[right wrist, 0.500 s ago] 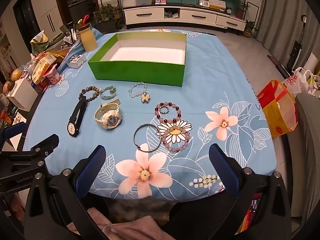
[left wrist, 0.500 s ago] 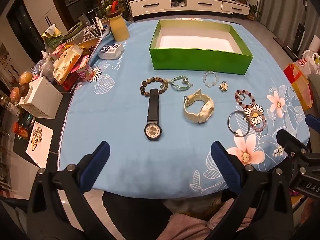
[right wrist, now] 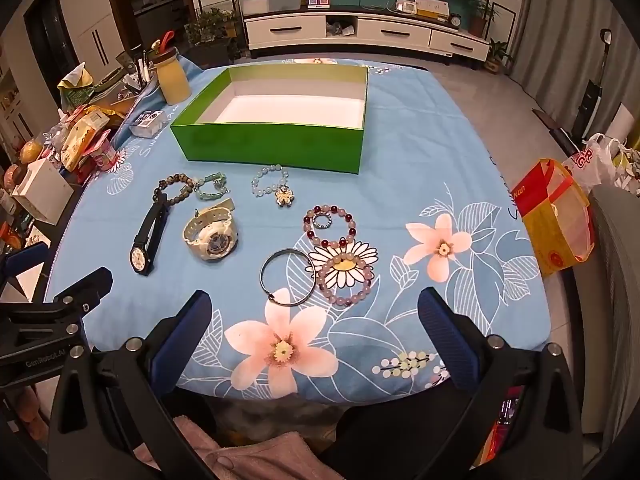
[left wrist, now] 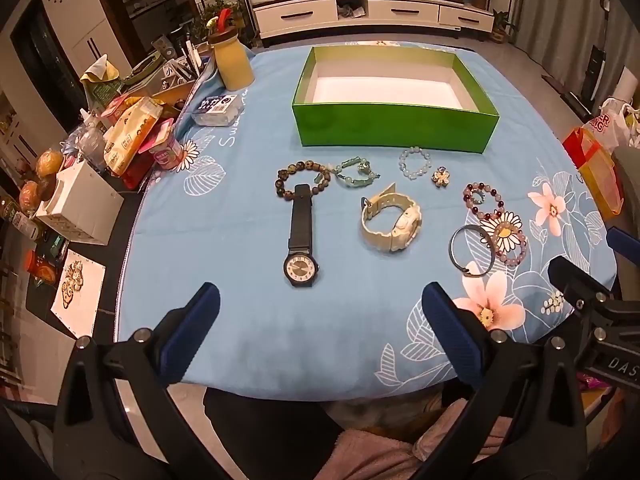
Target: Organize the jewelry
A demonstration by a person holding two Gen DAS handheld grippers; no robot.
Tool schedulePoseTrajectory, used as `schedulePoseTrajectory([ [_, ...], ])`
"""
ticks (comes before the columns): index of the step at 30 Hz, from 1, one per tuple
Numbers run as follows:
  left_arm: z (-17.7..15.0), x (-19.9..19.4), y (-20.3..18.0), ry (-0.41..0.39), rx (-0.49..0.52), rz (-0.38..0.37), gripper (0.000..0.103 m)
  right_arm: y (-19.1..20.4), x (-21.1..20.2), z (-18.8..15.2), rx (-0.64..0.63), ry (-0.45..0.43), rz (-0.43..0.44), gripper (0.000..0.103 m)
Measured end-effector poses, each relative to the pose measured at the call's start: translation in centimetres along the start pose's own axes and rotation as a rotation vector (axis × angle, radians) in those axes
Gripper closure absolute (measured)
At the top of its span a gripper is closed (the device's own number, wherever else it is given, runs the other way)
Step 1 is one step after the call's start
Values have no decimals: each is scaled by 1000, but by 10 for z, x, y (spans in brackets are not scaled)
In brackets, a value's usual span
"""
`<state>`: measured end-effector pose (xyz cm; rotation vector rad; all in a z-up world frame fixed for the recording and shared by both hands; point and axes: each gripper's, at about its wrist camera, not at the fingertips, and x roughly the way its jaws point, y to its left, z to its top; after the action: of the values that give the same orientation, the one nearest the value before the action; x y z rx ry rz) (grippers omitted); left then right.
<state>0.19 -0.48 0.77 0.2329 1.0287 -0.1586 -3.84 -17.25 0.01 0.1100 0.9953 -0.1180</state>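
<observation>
While both tools hover over the near table edge:
Left gripper [left wrist: 320, 320]: jaws apart, empty.
Right gripper [right wrist: 314, 320]: jaws apart, empty.
Open green cardboard box [left wrist: 396, 128]: far centre, nothing inside.
Black strap wristwatch [left wrist: 301, 236], cream chunky plastic watch [left wrist: 394, 222], beaded bracelets [right wrist: 330, 226]: on blue floral cloth [left wrist: 224, 240], near side of box.

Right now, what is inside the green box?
The green box shows only a bare white floor in both wrist views; no jewelry is in it. The strip of floor just behind its near wall is hidden from both cameras, so something small there cannot be ruled out.
</observation>
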Motion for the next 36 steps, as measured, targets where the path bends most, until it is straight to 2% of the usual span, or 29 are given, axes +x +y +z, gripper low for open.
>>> schedulePoseTrajectory([
  [36, -3, -3, 0, -17, -2, 4, 2, 1, -2, 1, 5, 0, -4, 1],
])
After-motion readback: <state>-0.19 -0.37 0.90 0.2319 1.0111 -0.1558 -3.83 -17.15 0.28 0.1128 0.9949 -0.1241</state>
